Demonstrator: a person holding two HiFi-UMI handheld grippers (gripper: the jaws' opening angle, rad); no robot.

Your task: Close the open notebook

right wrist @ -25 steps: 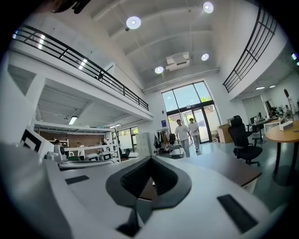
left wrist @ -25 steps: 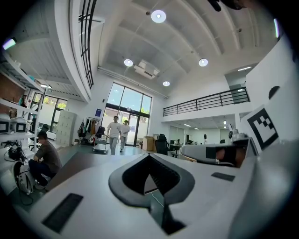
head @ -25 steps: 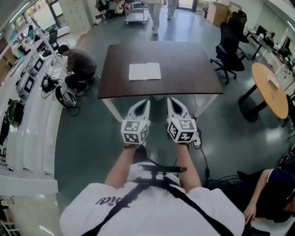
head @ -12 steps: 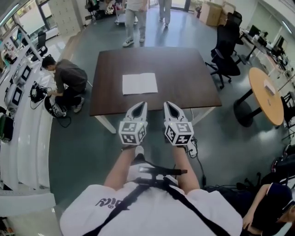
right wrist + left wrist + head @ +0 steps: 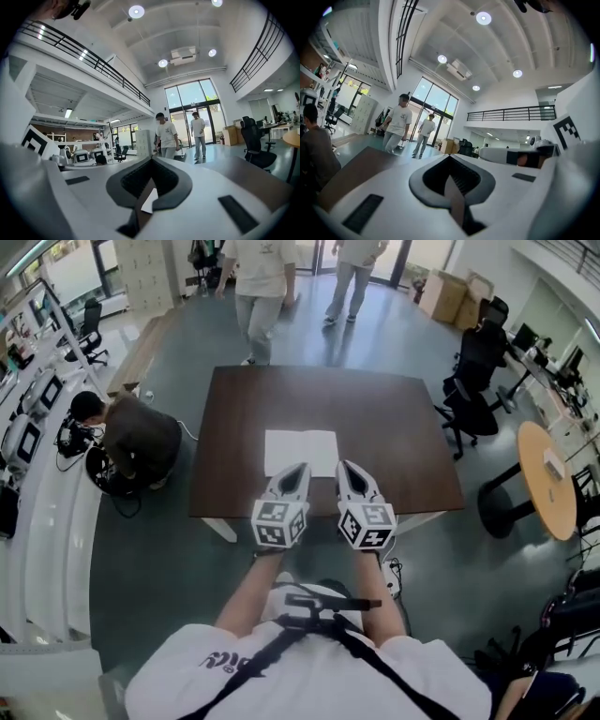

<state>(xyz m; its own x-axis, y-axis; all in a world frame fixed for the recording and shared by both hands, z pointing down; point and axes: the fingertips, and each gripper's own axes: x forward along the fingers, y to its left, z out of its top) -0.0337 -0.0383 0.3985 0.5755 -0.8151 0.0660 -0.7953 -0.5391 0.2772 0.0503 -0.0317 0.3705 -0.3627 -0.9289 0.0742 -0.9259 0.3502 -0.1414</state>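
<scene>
Down by the near edge of the surface (image 5: pixel 394 427), held the left tool (image 5: pixel 296 469) and the right tool (image 5: pixel 346 468) side by side and level, tips reaching in over that edge. Saw both pairs of jaws drawn together at the tips, narrow, with nothing gripped in either. Caught only a white sliver of page through the slot of the right one.

Just past the tips, found the notebook (image 5: pixel 300 452) lying open and flat, pale pages up, near the middle of the near edge and well clear of both side edges. Saw no sign of either tool touching it.

Judged the step in hand to be the approach, with the closing itself not begun. Reckoned the next move called for lowering one tool to an outer page edge, working a closed tip under it, and swinging that half over the spine onto the other. Thought the second tool might press on the opposite page to stop it sliding.

Off the left edge, made out a crouched person (image 5: pixel 131 437). Beyond the far edge, spotted a walker in a pale top (image 5: pixel 258 277) and a second walker (image 5: pixel 352 273) on the floor.
</scene>
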